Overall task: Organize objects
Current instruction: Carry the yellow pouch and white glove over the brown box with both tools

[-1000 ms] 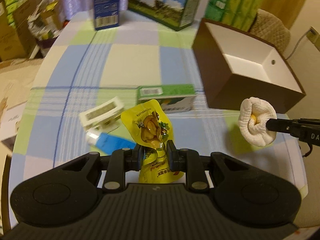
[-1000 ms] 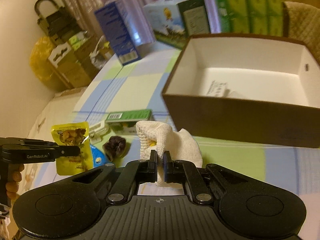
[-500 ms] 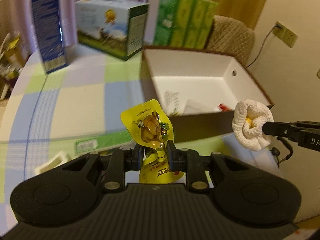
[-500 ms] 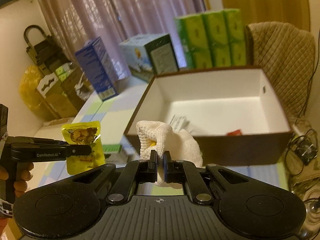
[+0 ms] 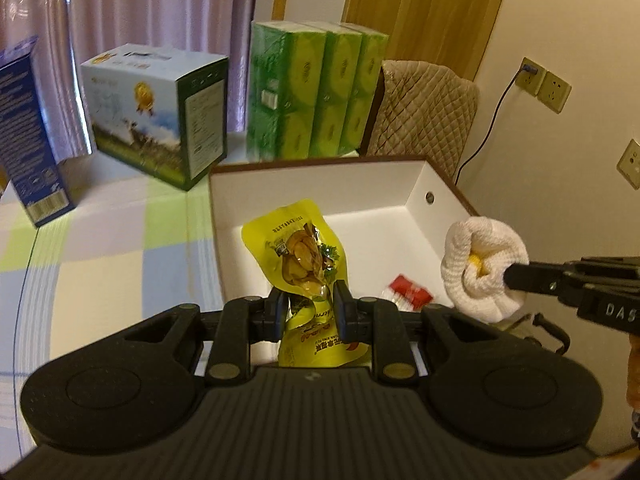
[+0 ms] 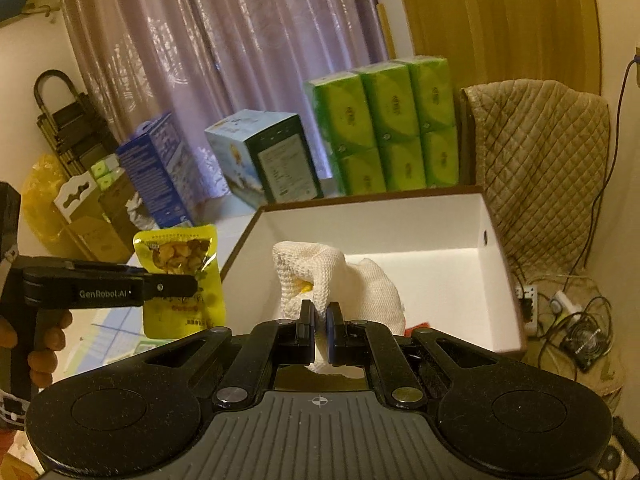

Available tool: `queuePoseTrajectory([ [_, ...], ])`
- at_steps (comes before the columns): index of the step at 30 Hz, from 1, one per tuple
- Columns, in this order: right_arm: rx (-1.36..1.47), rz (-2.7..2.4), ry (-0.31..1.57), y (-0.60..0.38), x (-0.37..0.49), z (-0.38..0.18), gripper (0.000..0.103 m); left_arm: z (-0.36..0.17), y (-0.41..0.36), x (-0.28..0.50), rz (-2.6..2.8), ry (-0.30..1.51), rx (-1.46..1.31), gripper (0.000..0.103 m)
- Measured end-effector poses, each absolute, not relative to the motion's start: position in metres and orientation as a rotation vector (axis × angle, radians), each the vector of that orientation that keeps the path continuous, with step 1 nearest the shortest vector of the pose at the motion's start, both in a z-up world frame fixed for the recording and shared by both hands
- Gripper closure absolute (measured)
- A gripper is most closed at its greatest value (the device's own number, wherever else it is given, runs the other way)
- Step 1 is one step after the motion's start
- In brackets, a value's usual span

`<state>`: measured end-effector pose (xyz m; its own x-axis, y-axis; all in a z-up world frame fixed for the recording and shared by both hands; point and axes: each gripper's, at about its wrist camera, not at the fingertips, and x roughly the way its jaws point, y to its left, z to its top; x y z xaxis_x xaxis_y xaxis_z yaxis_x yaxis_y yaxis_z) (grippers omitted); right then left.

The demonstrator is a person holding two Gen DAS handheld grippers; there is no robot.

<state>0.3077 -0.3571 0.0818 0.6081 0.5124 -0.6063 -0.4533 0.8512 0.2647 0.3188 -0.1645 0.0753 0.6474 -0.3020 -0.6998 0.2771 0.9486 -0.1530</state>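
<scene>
A yellow snack pouch (image 5: 298, 254) is clamped upright in the left gripper (image 5: 308, 312), held above the near wall of the open white box (image 5: 316, 184). A rolled white sock (image 6: 340, 280) is pinched by the right gripper (image 6: 318, 330) over the box. Green tissue packs (image 5: 316, 88) are stood along the table's far edge.

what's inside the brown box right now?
In the brown box, a red-and-clear packet lies on the white floor near the front wall. The yellow snack pouch and rolled white sock, both held in front, cover part of the floor.
</scene>
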Motion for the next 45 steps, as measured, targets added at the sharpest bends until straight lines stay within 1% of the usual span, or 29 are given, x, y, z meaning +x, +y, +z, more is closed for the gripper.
queuePoseTrajectory([
  [5,0.084,0.542,0.734,-0.365,0.332,0.077,0.101,0.073,-0.183,0.342,-0.341,0.808,-0.03,0.084],
  [18,0.066,0.491,0.805,-0.376,0.393,0.045,0.101,0.039,-0.227,0.403,-0.372,0.901,-0.03,0.084],
  [31,0.056,0.434,0.876,-0.387,0.436,0.014,0.101,0.008,-0.265,0.44,-0.413,0.99,-0.014,0.084],
  [45,0.018,0.414,0.928,-0.391,0.462,-0.008,0.101,-0.025,-0.293,0.468,-0.427,1.08,0.018,0.084],
])
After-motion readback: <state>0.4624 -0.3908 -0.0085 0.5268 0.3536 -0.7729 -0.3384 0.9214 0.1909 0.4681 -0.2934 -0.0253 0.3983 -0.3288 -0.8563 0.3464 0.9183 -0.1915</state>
